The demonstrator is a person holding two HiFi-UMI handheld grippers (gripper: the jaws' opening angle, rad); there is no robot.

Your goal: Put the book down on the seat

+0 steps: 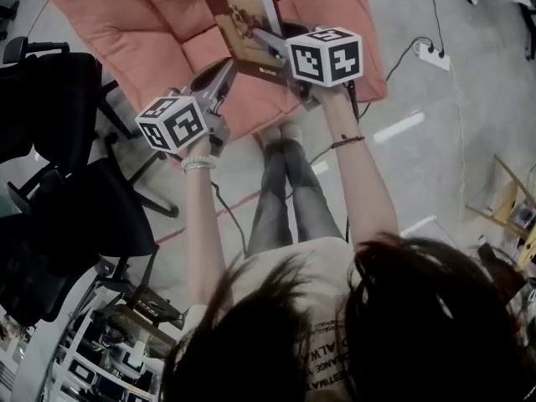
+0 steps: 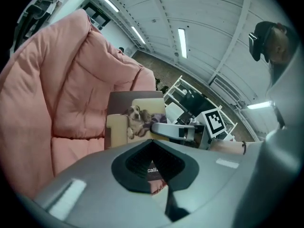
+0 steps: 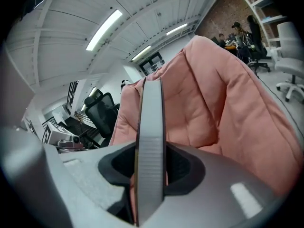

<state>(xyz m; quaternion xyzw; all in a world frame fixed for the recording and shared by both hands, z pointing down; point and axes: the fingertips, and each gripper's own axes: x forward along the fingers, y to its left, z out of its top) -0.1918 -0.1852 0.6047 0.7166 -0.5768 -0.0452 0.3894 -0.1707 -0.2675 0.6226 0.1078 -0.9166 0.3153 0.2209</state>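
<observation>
Head view: the right claw (image 1: 268, 42) is clamped on the book (image 1: 241, 11), holding it above the pink seat (image 1: 126, 32). Left gripper view: the left claw (image 2: 153, 165) is pinched together, empty, near the book's dog cover. Right gripper view: the book's edge stands upright between the gripping jaws

Bright ceiling strip lights (image 2: 183, 42); even light, faint shadows; fisheye warp, dark corners.

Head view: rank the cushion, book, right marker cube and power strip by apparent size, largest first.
1. Cushion
2. Book
3. Right marker cube: close to the book's size, and nearer the camera, so this rank is unsure
4. Power strip
</observation>
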